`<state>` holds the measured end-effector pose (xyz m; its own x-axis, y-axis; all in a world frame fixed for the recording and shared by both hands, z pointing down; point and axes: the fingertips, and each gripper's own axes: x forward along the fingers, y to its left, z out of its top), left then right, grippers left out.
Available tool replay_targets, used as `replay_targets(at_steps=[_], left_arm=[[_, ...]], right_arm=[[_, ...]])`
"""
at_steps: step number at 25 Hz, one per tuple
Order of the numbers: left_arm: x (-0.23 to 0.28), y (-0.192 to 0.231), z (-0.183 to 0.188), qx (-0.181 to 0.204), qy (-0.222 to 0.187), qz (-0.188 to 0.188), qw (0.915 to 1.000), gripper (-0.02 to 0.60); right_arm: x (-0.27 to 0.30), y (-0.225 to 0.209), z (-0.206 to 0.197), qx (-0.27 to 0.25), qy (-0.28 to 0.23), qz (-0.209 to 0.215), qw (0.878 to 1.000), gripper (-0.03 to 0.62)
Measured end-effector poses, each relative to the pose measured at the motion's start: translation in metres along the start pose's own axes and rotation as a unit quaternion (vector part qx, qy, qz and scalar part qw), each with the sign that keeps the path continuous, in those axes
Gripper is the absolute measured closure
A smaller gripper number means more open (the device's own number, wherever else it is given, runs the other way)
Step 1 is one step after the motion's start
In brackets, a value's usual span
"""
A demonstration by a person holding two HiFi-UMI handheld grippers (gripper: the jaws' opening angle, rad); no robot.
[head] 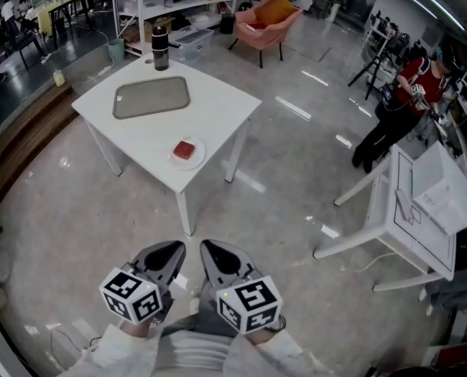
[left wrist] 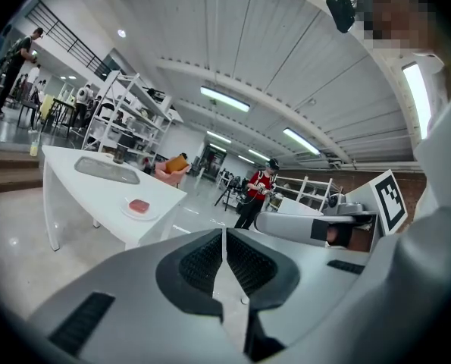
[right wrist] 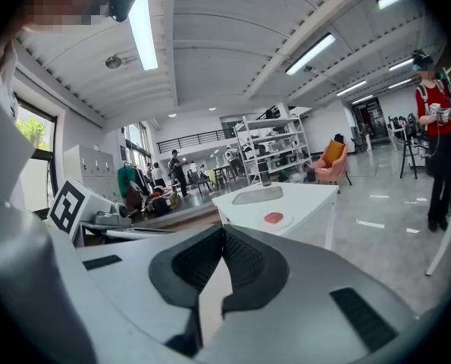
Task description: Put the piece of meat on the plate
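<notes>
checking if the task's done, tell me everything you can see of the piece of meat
The piece of meat is a small, flat, red slab, roughly square and raw-looking. It lies flat in the middle of a round white plate, near the corner of the white table closest to the person. Only the plate touches it.

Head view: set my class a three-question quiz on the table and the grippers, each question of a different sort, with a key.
1. True or false: the meat lies on the grey tray.
2. What stands on the table beside the tray? A a dark bottle, B a cup, C a bowl.
3. Fill in: the left gripper and the right gripper both have their jaws ____, with nothing between them.
Key: 1 false, it lies on the plate. 2 A. 3 shut.
</notes>
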<state>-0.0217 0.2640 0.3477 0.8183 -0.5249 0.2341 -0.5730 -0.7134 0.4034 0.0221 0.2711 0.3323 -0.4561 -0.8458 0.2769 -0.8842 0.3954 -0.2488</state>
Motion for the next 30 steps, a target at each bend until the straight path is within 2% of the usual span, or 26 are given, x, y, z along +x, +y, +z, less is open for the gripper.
replay_targets(at_steps=[18,30], left_arm=[[0.072,0.081,0.053,-0.001,-0.006,0.024,0.9997,0.557],[0.148,0.132,0.116,0.004,-0.016,0.050,0.9986,0.557]], right_arm=[[0.103,-0.061,0.043,-0.006,0.009,0.028,1.000,0.580],[0.181,-0.124,0.099,-0.015,0.011,0.062,0.998,0.580]])
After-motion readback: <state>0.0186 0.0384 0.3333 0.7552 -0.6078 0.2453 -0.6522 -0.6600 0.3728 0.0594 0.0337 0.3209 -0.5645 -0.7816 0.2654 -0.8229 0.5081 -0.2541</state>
